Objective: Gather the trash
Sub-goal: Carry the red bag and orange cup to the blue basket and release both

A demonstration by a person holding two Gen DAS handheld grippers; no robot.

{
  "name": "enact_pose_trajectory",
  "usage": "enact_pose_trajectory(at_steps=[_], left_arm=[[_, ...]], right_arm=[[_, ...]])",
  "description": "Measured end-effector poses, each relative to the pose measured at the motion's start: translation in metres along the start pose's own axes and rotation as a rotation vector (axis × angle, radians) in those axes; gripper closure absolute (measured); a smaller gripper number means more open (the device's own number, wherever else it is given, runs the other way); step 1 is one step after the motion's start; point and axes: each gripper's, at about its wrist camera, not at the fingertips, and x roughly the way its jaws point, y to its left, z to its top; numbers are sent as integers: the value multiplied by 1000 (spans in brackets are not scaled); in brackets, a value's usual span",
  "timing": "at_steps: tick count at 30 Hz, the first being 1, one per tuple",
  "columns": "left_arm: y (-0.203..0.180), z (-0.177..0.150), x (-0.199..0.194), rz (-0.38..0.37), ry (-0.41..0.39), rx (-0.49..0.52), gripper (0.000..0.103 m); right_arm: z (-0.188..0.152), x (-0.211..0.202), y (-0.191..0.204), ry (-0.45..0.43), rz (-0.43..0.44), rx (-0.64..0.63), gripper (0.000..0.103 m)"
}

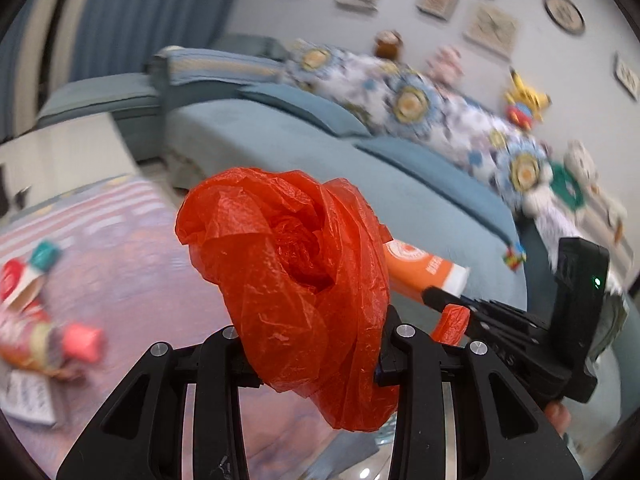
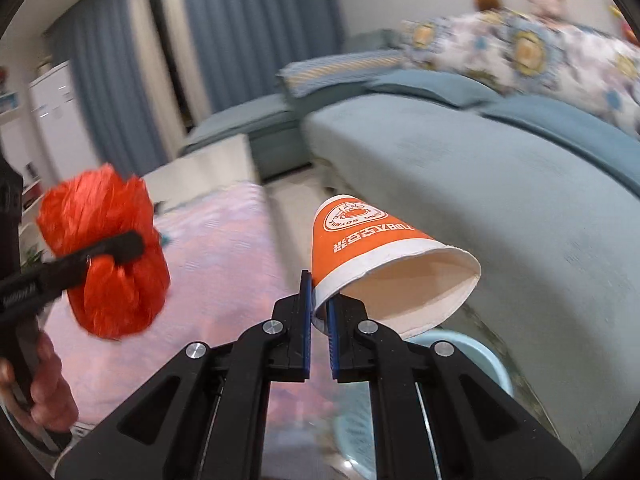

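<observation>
My left gripper (image 1: 312, 356) is shut on a crumpled red plastic bag (image 1: 296, 276), which bulges up between its fingers and hides the pads. The same red plastic bag (image 2: 106, 252) shows at the left of the right wrist view, pinched by the left gripper (image 2: 128, 248). My right gripper (image 2: 319, 304) is shut on the rim of an orange and white paper cup (image 2: 360, 248), held tilted with its mouth toward the camera. That paper cup (image 1: 420, 268) and the right gripper (image 1: 434, 294) appear behind the bag in the left wrist view.
A pink striped table surface (image 1: 132, 264) lies below, with several wrappers and packets (image 1: 36, 320) at its left. A blue sofa (image 2: 500, 168) with floral cushions (image 1: 408, 96) runs along the right. A light blue basin rim (image 2: 476, 352) shows under the cup. A person's hand (image 2: 44, 392) holds the left gripper.
</observation>
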Motion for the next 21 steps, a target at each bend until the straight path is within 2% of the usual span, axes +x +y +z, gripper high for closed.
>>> enact_pose_trajectory(at_steps=[6, 12, 16, 18, 21], left_arm=[[-34, -10, 97, -91, 199, 65, 70], [-62, -42, 175, -99, 403, 138, 69], [-68, -66, 208, -94, 515, 161, 68], [-66, -77, 216, -93, 551, 164, 65], [-62, -88, 222, -96, 592, 160, 49]], right_arm=[[-56, 23, -68, 136, -108, 138, 98], [-107, 61, -107, 305, -155, 250, 98], [-130, 81, -119, 404, -163, 288, 98], [-141, 86, -126, 437, -168, 308, 98], [-148, 91, -126, 467, -164, 325, 97]])
